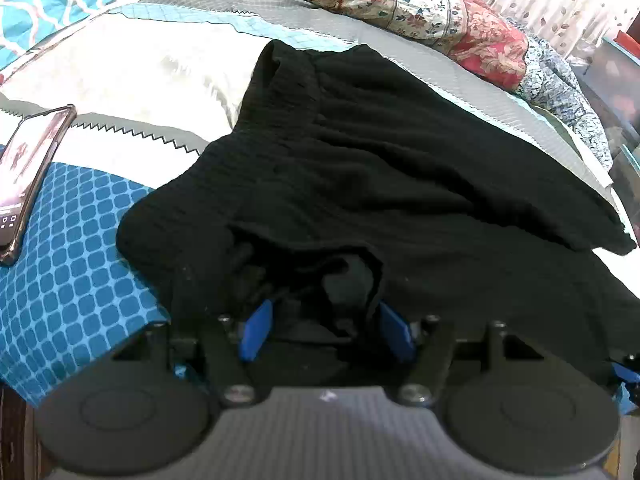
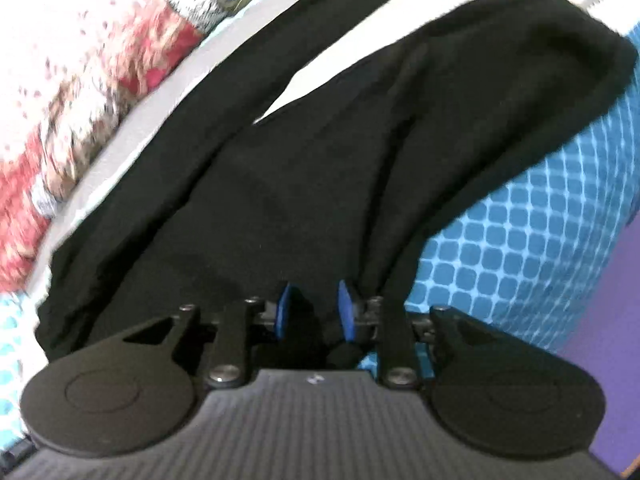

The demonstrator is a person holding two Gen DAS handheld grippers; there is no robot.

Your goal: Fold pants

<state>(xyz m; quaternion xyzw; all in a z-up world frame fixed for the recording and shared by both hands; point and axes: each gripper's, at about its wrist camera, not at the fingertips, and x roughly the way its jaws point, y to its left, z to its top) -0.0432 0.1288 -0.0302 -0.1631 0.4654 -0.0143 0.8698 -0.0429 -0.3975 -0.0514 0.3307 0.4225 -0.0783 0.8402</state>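
- Pants [image 1: 360, 168], black and rumpled, lie across the patterned bedsheet [image 1: 76, 264], running from the near edge of the bed toward the far right, where a floral quilt [image 1: 420, 4] is heaped.
- Left gripper [image 1: 326, 330] sits low at the near end of the pants; its blue pads [image 1: 256, 332] stand spread, with a bunched fold of black cloth lying loosely between them. The pads do not appear to press on it, so I judge this hold loose or just let go.
- Right gripper [image 2: 316, 314] is also at a near edge of the pants [image 2: 304, 152]. Its blue pads [image 2: 346, 312] stand fairly close together with dark cloth between them; whether they actually pinch it I cannot tell, as that part is dark and the view is blurred.
- Both grippers work the same near end, probably so that the edge can be laid down evenly and the fold stays square.
- Two lengths of the pants fan away from the right gripper with a wedge of pale sheet between them, so the legs are likely not yet stacked.
- Phone [image 1: 28, 176] lies on the bedsheet at the left, well apart from the pants and clear of the work.
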